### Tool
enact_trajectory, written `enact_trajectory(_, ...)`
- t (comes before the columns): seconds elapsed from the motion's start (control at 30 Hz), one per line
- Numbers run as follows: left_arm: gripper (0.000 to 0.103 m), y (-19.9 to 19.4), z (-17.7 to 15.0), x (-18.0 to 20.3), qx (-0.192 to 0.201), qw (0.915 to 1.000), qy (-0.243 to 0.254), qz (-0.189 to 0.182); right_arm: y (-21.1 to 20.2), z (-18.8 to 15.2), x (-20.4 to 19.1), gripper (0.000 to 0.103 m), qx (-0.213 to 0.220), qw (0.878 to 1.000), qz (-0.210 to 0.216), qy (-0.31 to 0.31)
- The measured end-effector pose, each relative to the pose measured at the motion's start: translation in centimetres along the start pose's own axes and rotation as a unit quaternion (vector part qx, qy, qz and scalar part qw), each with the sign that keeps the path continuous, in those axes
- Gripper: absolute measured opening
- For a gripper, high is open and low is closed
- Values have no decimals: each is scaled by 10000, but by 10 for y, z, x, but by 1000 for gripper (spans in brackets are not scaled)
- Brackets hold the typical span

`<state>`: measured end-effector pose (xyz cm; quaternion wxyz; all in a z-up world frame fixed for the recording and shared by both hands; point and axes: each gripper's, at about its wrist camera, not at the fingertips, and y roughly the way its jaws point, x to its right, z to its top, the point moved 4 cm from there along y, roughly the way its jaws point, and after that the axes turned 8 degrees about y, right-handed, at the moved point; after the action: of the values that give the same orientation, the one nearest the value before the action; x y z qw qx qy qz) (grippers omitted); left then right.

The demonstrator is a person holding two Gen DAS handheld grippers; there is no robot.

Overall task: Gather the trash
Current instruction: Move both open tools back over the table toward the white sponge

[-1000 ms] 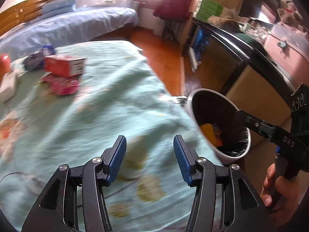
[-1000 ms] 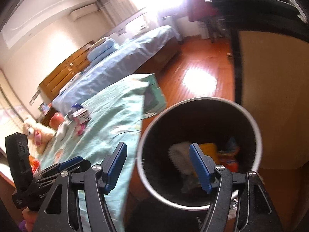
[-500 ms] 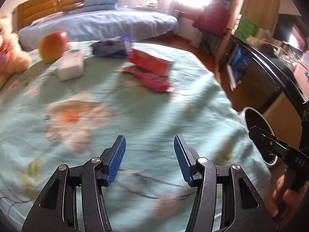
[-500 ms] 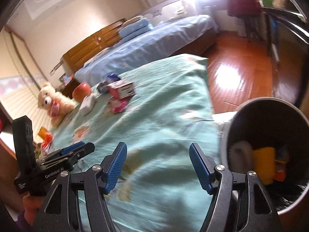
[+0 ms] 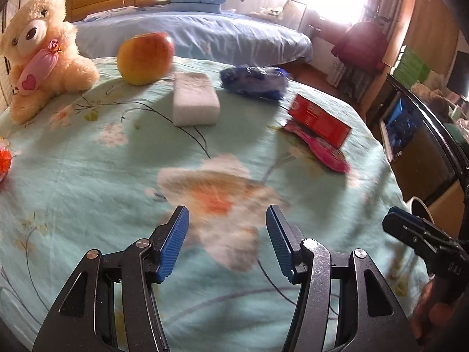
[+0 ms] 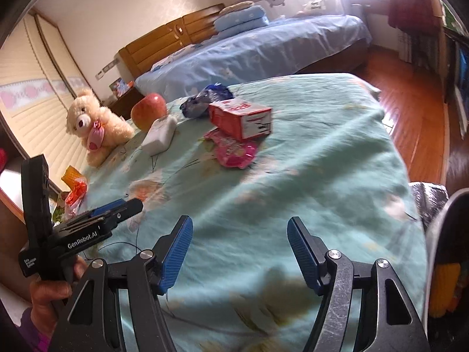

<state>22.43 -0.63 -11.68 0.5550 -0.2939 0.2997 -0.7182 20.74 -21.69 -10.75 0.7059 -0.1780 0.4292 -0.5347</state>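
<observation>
On the teal flowered bedspread lie a red box, a pink wrapper under it, a blue wrapper and a white packet. The right wrist view shows the same red box, pink wrapper, blue wrapper and white packet. My left gripper is open and empty above the bedspread, short of them. My right gripper is open and empty, with the trash bin at its right.
A teddy bear and an apple sit at the bed's far left. An orange wrapper lies at the left edge. A blue bed stands behind, and a dark desk to the right.
Both grippers have swung left, away from the bin and toward the items on the bed. Both stay open and empty.
</observation>
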Motion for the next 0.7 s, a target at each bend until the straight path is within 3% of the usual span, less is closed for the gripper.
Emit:
enact_trajectory(0.43,66,43,61,-32,-6,9998,-126,141,50,43,-9,69,-116,9996,-167,-214)
enact_trajectory(0.7,69,79,86,-46,-92,9984,-150,531,74,47,-19,67,-83,9972,-590,-453)
